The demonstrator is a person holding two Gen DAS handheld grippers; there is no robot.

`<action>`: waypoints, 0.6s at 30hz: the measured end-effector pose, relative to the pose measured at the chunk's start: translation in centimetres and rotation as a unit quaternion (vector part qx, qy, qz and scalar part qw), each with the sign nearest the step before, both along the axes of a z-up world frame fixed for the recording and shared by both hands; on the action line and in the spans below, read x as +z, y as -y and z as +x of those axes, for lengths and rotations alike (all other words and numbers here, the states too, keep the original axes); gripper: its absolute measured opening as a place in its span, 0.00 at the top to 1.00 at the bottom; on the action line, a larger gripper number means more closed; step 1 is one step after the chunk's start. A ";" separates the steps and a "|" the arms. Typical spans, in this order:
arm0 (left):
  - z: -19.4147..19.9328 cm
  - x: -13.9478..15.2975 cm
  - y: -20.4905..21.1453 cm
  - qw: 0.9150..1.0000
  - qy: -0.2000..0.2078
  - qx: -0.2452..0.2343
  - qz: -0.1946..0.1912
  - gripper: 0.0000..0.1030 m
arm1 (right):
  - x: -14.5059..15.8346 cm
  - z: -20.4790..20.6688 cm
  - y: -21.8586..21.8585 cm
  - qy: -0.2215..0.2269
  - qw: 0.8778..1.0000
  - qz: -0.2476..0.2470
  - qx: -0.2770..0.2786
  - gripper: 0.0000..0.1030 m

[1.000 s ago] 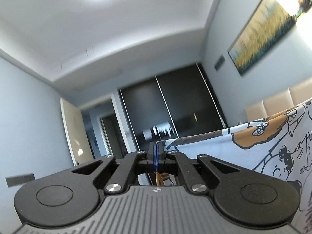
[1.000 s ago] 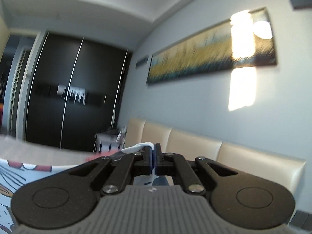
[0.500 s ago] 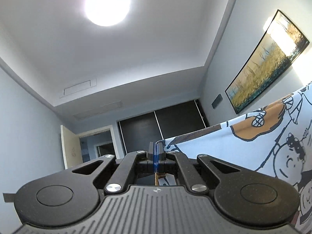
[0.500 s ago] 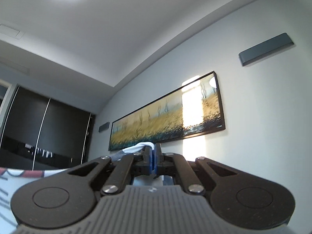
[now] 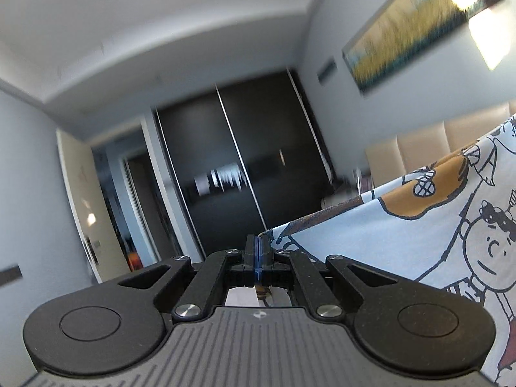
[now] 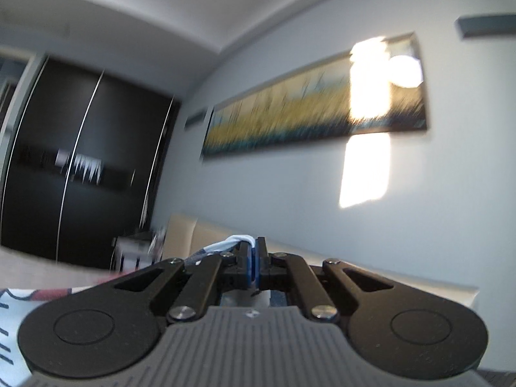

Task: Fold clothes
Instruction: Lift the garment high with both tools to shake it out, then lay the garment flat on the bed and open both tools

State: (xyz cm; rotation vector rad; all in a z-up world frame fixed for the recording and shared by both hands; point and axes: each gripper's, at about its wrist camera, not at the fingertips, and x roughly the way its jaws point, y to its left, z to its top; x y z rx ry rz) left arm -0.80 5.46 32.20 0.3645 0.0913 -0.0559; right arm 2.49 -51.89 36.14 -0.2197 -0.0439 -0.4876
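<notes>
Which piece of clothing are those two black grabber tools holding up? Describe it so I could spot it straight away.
Start from the long yellow landscape painting on the grey wall and the cream padded panels beneath it. In front of them hangs the pale blue garment, stretched between the left gripper and right gripper, both jaws shut on its top edge. It alone carries cartoon children outlined in black, with orange-brown patches.

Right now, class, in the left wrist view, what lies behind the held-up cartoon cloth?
Above the cartoon cloth show beige wall panels and a landscape painting. The panels' lower part and whatever stands below are covered by the cloth.
</notes>
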 end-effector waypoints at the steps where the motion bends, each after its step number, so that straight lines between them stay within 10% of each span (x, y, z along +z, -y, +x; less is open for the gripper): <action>1: 1.8 -0.9 0.1 1.000 -0.020 0.003 0.003 1.00 | -1.2 1.7 0.0 -0.019 1.000 0.001 0.000 0.97; 9: 17.4 -11.4 0.8 0.983 -0.172 0.042 0.052 1.00 | -13.4 17.2 -1.0 -0.179 0.984 0.012 0.012 0.97; 18: 32.8 -26.9 1.5 0.936 -0.325 0.081 0.114 1.00 | -28.2 34.8 -4.1 -0.310 0.951 0.016 0.009 0.97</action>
